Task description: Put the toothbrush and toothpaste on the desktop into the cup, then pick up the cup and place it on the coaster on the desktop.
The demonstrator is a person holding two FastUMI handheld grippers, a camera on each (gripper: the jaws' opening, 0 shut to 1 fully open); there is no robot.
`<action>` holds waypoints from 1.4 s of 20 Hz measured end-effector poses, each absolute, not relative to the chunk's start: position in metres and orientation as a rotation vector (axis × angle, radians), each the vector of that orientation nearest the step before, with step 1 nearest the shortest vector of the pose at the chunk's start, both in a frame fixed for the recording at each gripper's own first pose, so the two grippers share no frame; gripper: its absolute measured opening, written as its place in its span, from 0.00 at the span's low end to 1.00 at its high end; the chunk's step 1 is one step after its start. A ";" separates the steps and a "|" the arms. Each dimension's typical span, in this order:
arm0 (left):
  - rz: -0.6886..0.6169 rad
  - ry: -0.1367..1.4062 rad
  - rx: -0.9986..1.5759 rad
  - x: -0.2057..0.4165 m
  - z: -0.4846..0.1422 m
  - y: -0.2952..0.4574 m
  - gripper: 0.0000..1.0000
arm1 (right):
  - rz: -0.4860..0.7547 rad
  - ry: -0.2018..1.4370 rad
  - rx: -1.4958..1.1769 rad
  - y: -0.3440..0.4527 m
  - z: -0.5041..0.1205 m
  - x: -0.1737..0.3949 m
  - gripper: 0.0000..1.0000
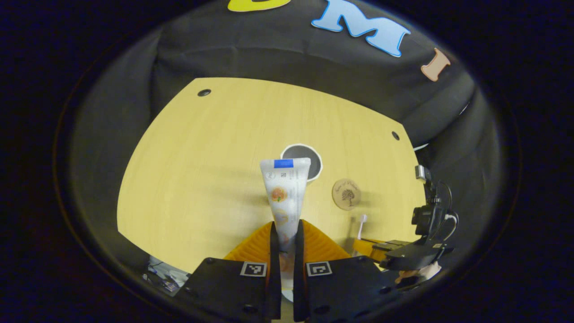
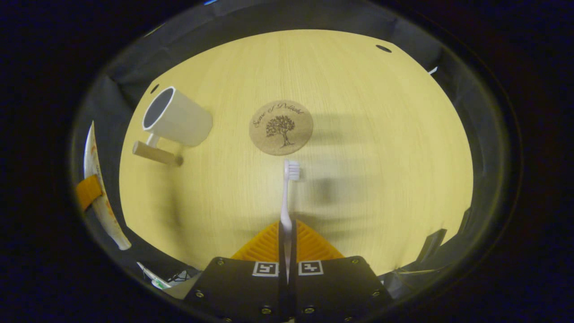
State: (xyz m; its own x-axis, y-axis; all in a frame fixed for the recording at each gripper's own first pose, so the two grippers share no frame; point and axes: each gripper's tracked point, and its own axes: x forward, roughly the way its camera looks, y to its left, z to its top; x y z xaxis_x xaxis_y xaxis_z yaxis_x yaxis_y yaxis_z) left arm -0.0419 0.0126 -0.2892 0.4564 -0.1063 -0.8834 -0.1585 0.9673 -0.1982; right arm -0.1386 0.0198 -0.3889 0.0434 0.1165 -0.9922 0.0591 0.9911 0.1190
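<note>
Left gripper (image 1: 285,237) jaws clamp the toothpaste (image 1: 285,193) above the cup (image 1: 314,162); right gripper (image 2: 286,237) jaws pinch the toothbrush (image 2: 287,197) near the coaster (image 2: 281,127), over the desk (image 2: 381,157)

Your left gripper (image 1: 287,235) is clamping toothpaste (image 1: 285,193), pointing at 12 o'clock; your right gripper (image 2: 287,233) is pinching toothbrush (image 2: 287,197), likewise 12 o'clock.

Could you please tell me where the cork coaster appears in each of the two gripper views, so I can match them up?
Left gripper view: the coaster lies right of centre on the desktop, right of the toothpaste held in the left claw.
Right gripper view: the coaster lies just above centre, beyond the toothbrush head.
Shared landmark: the white cup.
</note>
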 end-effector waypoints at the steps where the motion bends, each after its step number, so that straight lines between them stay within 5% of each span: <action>1: 0.032 1.081 -0.263 -0.031 -0.287 0.015 0.18 | 0.044 1.522 0.147 0.021 -0.387 -0.138 0.02; 14: -0.037 0.937 -0.209 0.100 -0.291 0.010 0.18 | 0.000 1.405 0.238 0.025 -0.345 -0.113 0.02; 28: -0.067 0.850 -0.176 0.147 -0.341 0.000 0.18 | 0.009 1.287 0.324 0.030 -0.305 -0.074 0.02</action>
State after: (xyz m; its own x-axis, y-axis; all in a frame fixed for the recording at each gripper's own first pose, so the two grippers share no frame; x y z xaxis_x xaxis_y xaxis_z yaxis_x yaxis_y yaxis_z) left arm 0.1474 0.0002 -0.3409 0.6590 -0.1288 -0.7410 -0.0117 0.9834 -0.1813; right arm -0.0741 0.0296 -0.3053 0.2867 0.1862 -0.9398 0.1732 0.9547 0.2420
